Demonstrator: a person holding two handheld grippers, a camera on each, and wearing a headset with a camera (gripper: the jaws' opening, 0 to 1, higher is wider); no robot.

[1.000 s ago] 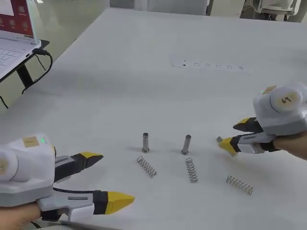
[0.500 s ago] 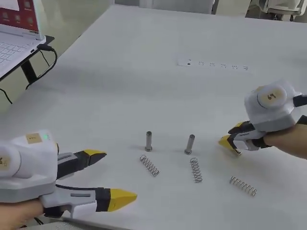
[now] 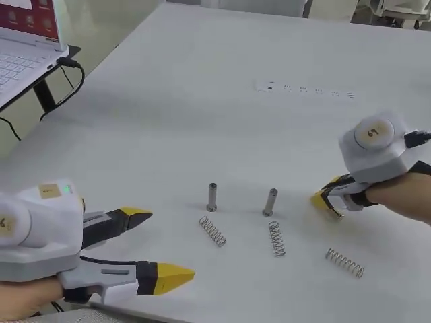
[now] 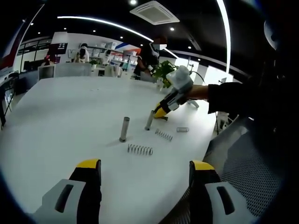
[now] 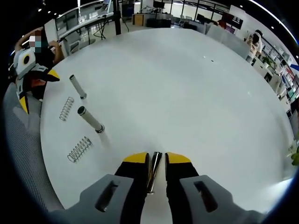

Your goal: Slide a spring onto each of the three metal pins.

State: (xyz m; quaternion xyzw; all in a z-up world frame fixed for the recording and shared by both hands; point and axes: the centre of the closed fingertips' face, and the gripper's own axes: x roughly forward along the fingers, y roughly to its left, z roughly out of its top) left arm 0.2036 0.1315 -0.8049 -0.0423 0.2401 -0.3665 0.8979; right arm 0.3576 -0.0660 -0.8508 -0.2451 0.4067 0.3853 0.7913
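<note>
Two metal pins stand upright on the white table, one on the left point(image 3: 212, 196) and one on the right point(image 3: 271, 202). Three springs lie flat in front of them: left point(image 3: 213, 231), middle point(image 3: 277, 239), right point(image 3: 345, 262). My right gripper point(image 3: 328, 200) hovers just right of the right-hand pin, tips low to the table. In the right gripper view it point(image 5: 154, 158) is shut on a third metal pin point(image 5: 153, 171). My left gripper point(image 3: 158, 243) is open and empty at the near left. The left gripper view shows its jaws point(image 4: 144, 165) spread, facing the pins point(image 4: 124, 129) and a spring point(image 4: 140, 149).
A laptop point(image 3: 23, 47) on a stand with a cable sits off the table's far left. A row of small marks point(image 3: 306, 89) lies on the table at the back. People and office furniture show beyond the table point(image 4: 84, 53).
My right gripper has rolled over and turned its tips down toward the table beside the right pin, still holding the third pin. The left gripper stays put.
</note>
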